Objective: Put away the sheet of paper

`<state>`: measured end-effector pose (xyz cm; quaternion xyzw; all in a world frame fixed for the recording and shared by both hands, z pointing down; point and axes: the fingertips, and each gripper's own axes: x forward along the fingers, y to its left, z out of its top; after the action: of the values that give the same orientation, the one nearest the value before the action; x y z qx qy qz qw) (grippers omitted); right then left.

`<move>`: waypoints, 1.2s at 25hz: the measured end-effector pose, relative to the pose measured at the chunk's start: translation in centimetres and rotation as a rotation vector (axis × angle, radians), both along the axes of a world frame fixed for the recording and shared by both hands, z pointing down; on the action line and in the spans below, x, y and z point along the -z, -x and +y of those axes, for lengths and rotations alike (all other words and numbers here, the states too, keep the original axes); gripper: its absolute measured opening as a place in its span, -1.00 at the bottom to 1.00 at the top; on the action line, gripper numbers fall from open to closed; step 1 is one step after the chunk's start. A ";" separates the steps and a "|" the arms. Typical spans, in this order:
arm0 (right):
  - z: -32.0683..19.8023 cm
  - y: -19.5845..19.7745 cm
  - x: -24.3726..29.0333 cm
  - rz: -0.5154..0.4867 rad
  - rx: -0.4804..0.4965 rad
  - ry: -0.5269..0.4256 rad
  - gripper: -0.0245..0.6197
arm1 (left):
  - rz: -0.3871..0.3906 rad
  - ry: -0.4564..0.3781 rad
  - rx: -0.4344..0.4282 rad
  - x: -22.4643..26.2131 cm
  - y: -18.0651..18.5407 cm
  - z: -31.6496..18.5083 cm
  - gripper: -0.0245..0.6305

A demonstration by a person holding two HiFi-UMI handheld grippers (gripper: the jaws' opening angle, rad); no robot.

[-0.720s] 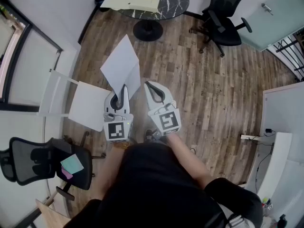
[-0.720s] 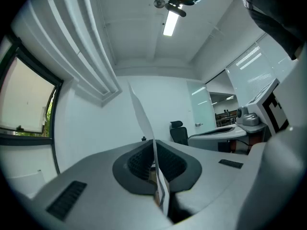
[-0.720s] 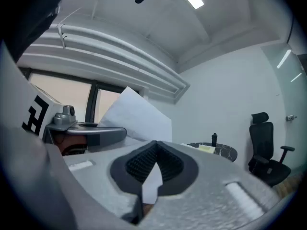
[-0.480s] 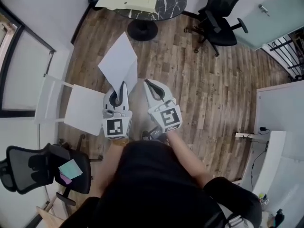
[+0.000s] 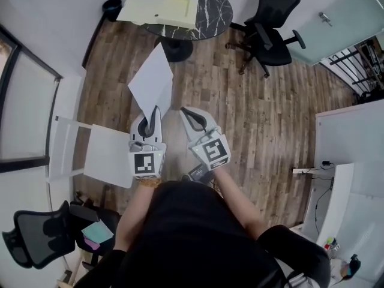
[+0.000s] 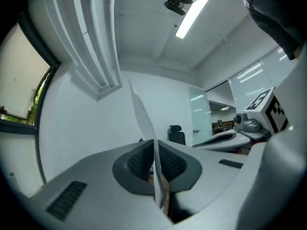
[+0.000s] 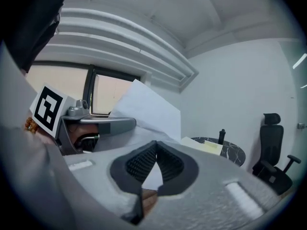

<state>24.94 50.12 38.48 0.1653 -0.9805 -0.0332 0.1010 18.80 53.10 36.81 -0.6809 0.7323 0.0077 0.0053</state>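
Clamping sheet, left tool; edge-on only in left gripper view.

White sheet of paper, held aloft

Sheet of paper up front, clamped in left gripper. Beyond, round table bearing folder; office chair at right.

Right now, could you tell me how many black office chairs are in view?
2: one black office chair beside the round table, another at lower left; the person's body may hide more.
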 end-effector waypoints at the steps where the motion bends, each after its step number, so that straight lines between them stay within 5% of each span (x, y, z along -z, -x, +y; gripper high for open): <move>1: 0.0 0.9 -0.1 0.004 0.006 0.003 -0.93 | -0.018 -0.005 -0.010 0.1 0.7 -0.2 -0.89; 6: -0.3 5.0 -0.5 0.035 0.005 0.003 -0.93 | 0.030 0.008 -0.024 0.6 4.8 -0.6 -0.89; 10: -1.9 6.6 -1.0 0.052 -0.037 0.007 -0.93 | -0.020 -0.002 -0.069 -0.3 7.4 -1.2 -0.89; 17: -7.2 3.6 -3.1 0.067 -0.175 0.074 -0.93 | 0.028 0.039 -0.120 -2.5 7.3 -3.4 -0.89; 30: -18.5 5.2 -6.4 0.039 -0.145 0.143 -0.93 | -0.014 0.111 -0.217 -5.5 7.4 -14.6 -0.89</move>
<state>19.71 31.57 44.85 0.2277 -0.9637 0.0411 0.1336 11.40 38.50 42.28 -0.7554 0.6536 -0.0372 -0.0280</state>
